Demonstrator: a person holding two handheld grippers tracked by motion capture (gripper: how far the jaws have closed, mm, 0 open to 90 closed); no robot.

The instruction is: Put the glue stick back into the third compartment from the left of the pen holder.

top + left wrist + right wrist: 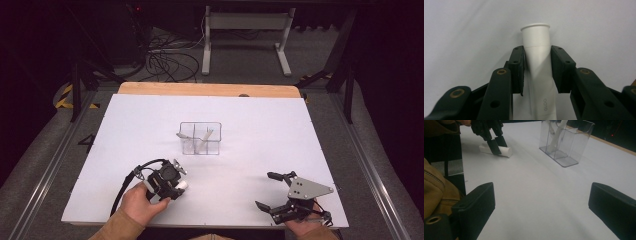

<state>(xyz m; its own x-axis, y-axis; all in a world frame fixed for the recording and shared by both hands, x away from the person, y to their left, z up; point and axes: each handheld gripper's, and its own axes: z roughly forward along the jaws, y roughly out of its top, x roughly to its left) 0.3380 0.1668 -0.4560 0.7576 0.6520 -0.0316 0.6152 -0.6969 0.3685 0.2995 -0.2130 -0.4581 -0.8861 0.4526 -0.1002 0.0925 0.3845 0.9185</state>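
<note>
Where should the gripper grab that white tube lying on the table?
Around its straight middle, coming down from above with one jaw on each long side. The white tube lies flat on the table, so its round sides are free, and its flared rim would likely stop a slip. The left gripper already sits like this.

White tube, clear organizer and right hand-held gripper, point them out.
white tube (535, 37), left gripper view, upper body below rim.
clear organizer (200, 124), high view, back rim.
right hand-held gripper (266, 190), high view, between its fingertips.
</note>
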